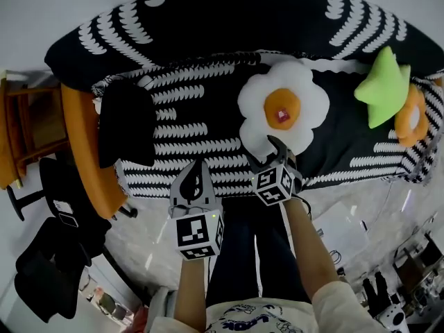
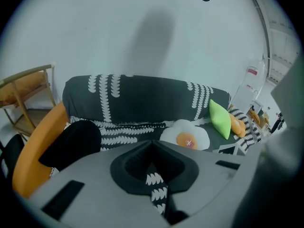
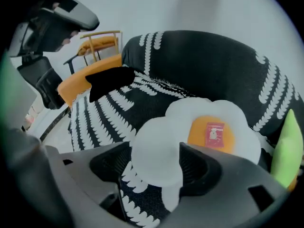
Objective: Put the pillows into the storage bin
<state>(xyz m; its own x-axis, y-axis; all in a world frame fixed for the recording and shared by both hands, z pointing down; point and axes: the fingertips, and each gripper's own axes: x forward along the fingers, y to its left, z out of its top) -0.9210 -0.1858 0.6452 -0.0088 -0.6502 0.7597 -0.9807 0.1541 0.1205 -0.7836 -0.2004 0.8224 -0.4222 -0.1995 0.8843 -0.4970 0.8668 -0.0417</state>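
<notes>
The right gripper (image 3: 154, 148) has its jaws spread round a white lobe of the fried-egg pillow (image 1: 283, 109) on the sofa (image 1: 208, 19) seat, seemingly not yet squeezing it. The left gripper (image 2: 152, 144) hangs beside it, jaws pressed together and empty.

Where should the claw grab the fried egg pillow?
Pinch the near white lobe of the fried egg pillow, coming down from the front of the sofa. It lies flat on the seat, so that soft rim best fits between jaws; the right claw straddles it, open.
</notes>
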